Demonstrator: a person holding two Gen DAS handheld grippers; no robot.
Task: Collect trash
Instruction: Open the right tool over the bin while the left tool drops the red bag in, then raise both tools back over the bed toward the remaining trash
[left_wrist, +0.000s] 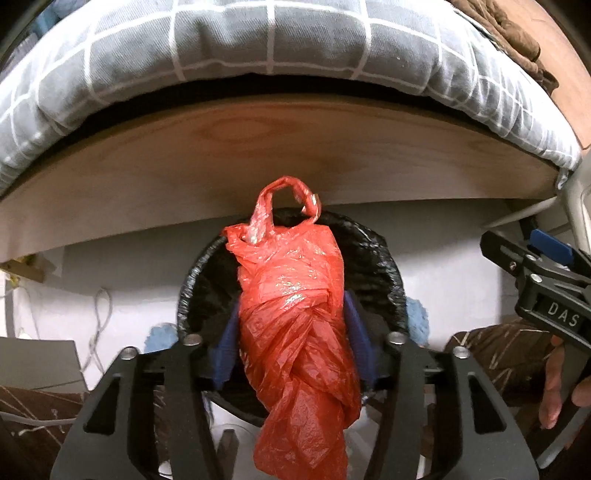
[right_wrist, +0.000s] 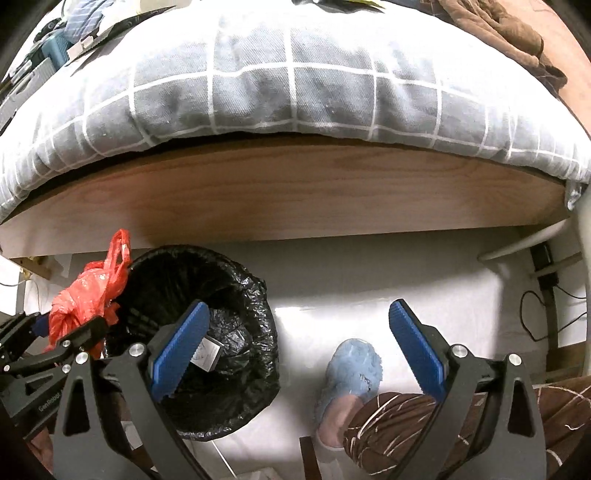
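The left claw (left_wrist: 295, 354) is pointing steeply down with its two blue pads (left_wrist: 225, 350) standing partly apart, and one crumpled red plastic bag (left_wrist: 299, 325) is hanging between them. The pads are sitting close against the bag's sides, though the bulging plastic hides the contact, so I cannot tell whether they are pressing it. Directly beneath this claw one round bin with a black liner (left_wrist: 373, 266) is standing on the pale floor (left_wrist: 129, 269), the bag's handle loops reaching past its far rim. The right claw (right_wrist: 295, 350) is standing wide open and holding nothing; the bin (right_wrist: 255, 332) is lying below its left finger, and one blue fluffy slipper (right_wrist: 354, 369) is showing between its fingers. Ahead of both claws, one wooden bed frame (right_wrist: 295, 192) is carrying a grey checked quilt (right_wrist: 295, 92).
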